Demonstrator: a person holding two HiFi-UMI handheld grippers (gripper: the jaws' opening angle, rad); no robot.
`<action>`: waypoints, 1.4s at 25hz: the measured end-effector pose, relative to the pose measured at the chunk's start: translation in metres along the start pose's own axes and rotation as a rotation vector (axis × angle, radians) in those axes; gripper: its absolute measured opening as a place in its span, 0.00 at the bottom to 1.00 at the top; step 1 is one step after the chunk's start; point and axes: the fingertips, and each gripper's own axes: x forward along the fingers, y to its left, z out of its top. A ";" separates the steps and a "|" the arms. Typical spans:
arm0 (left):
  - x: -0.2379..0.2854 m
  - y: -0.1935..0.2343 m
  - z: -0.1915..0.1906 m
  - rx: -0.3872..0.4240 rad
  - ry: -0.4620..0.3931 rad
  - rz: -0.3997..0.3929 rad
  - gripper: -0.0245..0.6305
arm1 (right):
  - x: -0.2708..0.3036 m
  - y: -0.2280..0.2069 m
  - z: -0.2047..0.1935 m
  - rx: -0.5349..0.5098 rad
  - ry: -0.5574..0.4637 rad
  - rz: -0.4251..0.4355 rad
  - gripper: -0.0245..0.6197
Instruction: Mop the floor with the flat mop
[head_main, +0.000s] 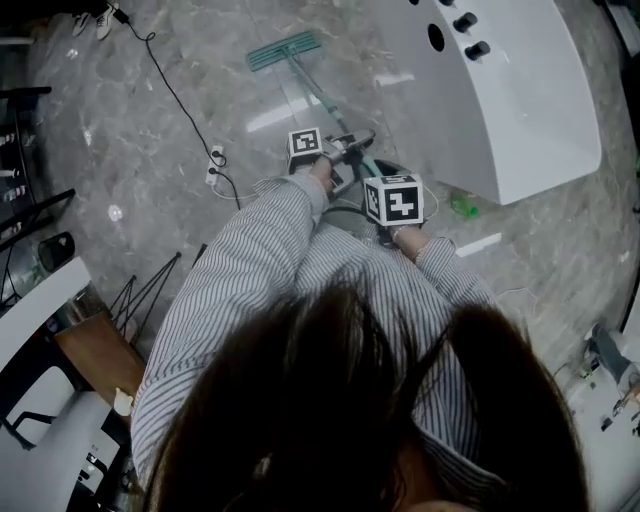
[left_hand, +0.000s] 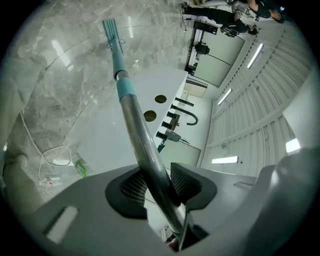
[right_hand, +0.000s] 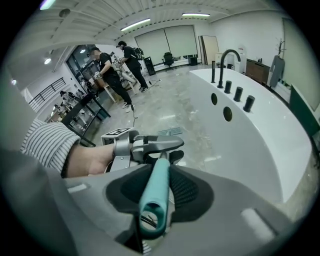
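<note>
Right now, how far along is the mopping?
Done: the mop is gripped, left hand-held gripper shut on its steel handle and right hand-held gripper shut on the teal end. In hand: the mop head lies flat on the floor ahead, near the tub. Left: no wet trail shows, so how much is mopped can't be told.

Big open lab hall with mock bathroom: marble floor (head_main: 150, 130), white bathtub (right_hand: 260, 145) with black taps (right_hand: 226, 62), equipment benches (right_hand: 86, 112), strip lights (right_hand: 135, 24) overhead.
</note>
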 end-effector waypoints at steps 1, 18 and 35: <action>-0.002 -0.014 0.022 -0.005 0.001 -0.007 0.25 | 0.010 0.008 0.023 0.000 -0.001 0.001 0.21; 0.038 -0.176 0.342 0.002 -0.036 -0.065 0.26 | 0.165 0.037 0.346 0.076 -0.048 0.013 0.21; 0.066 -0.277 0.566 0.014 -0.126 -0.020 0.25 | 0.280 0.054 0.561 -0.042 -0.001 0.090 0.22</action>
